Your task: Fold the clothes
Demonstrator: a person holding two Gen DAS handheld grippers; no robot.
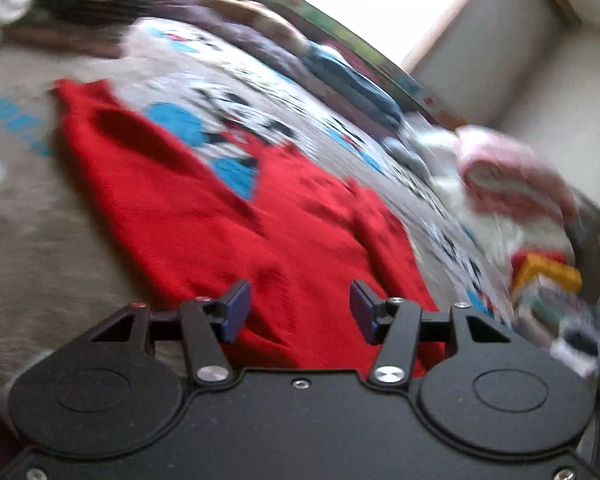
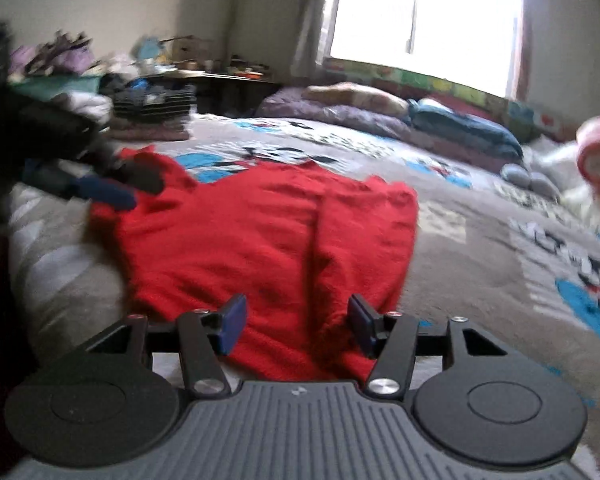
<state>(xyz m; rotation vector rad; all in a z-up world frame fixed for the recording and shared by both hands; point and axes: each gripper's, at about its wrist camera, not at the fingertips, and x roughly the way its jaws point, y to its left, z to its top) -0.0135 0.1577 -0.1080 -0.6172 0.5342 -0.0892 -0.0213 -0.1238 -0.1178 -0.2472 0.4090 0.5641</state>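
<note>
A red garment (image 1: 204, 216) lies spread, partly folded, on a bed with a grey cartoon-print cover (image 1: 32, 240). My left gripper (image 1: 298, 302) hovers over the garment's near edge, jaws apart, and no cloth sits between the blue pads (image 1: 236, 312). The right wrist view shows the same red garment (image 2: 260, 232) ahead, a fold ridge running down its middle. My right gripper (image 2: 298, 314) is open above its near hem with nothing pinched. The left gripper (image 2: 112, 188) also appears there, blurred, at the garment's far left corner.
A pink and white bundle (image 1: 508, 184) and a yellow box (image 1: 548, 276) lie at the bed's right side. Purple and blue pillows (image 2: 380, 116) line the far edge under a bright window (image 2: 424, 20). Piled clothes (image 2: 152, 116) and a cluttered desk (image 2: 220, 74) stand at the back left.
</note>
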